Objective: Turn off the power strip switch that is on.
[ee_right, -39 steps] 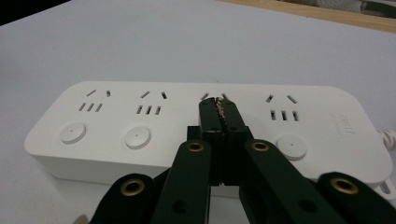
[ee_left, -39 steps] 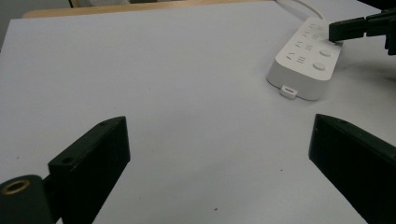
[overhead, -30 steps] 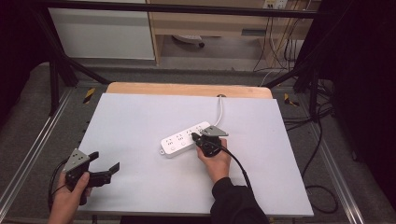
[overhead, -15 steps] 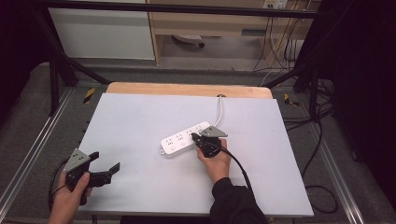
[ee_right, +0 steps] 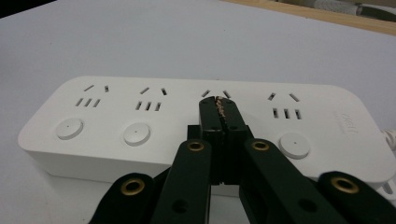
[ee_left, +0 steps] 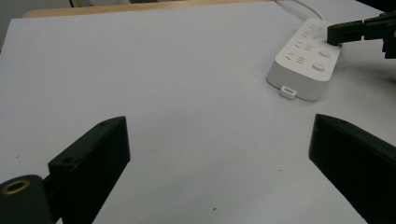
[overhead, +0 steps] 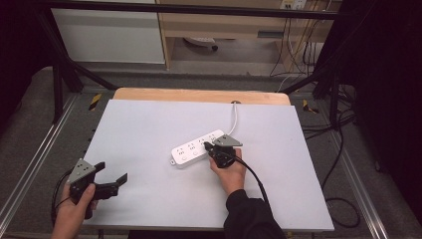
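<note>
A white power strip (overhead: 196, 148) with several sockets and round switch buttons lies near the middle of the white table top (overhead: 149, 129); its cord (overhead: 233, 115) runs to the far edge. My right gripper (overhead: 208, 146) is shut with nothing between its jaws; its tip (ee_right: 218, 106) rests over the strip (ee_right: 187, 121), above the third socket group, hiding that group's button. At the table's near left corner my left gripper (overhead: 112, 178) is held open and empty. In the left gripper view the strip (ee_left: 306, 65) lies far right, with the right gripper (ee_left: 343, 33) on it.
The wooden table edge (overhead: 199, 94) shows past the white top. Metal frame rails (overhead: 30, 164) run along both sides. Cables (overhead: 343, 149) trail on the floor at right. A cabinet (overhead: 109, 35) stands behind the table.
</note>
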